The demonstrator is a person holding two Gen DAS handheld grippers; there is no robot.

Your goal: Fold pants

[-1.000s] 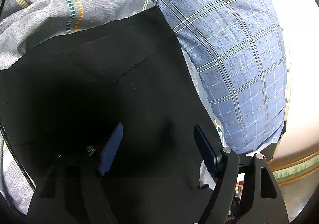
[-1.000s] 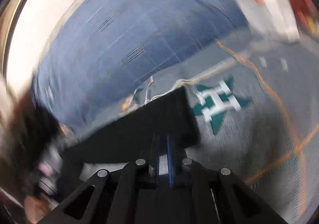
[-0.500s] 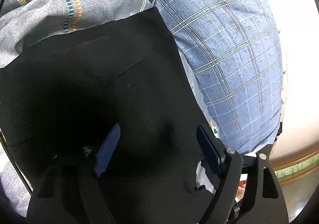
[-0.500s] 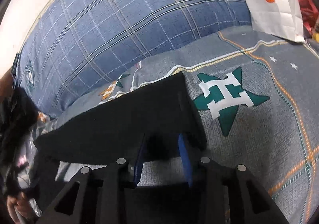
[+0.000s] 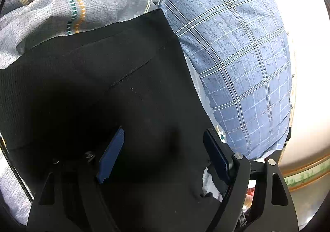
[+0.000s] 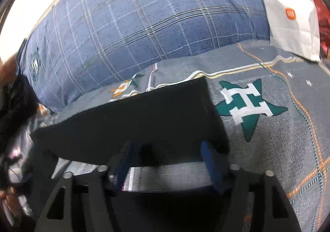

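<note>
The black pants [image 5: 115, 87] lie folded on the grey patterned bedsheet [image 5: 41, 17]. My left gripper [image 5: 163, 141] hovers just over the dark cloth, open, its blue pads [image 5: 112, 153] wide apart with nothing pinched. In the right wrist view the pants [image 6: 132, 120] lie as a flat black slab on the bedsheet [image 6: 278, 128]. My right gripper [image 6: 165, 159] sits at their near edge, its jaws opening; the cloth edge lies between the blue pads [image 6: 210, 161], which do not press on it.
A blue plaid pillow [image 5: 237, 56] [image 6: 144, 21] lies beside the pants. A white paper bag [image 6: 292, 15] stands at the back right, with something red behind it. A person's hand [image 6: 8, 197] and dark cloth show at the left edge.
My right gripper went from shut on the pants' edge to wide open, letting the cloth go, and moved slightly down and closer. The left gripper stayed where it was, open.
</note>
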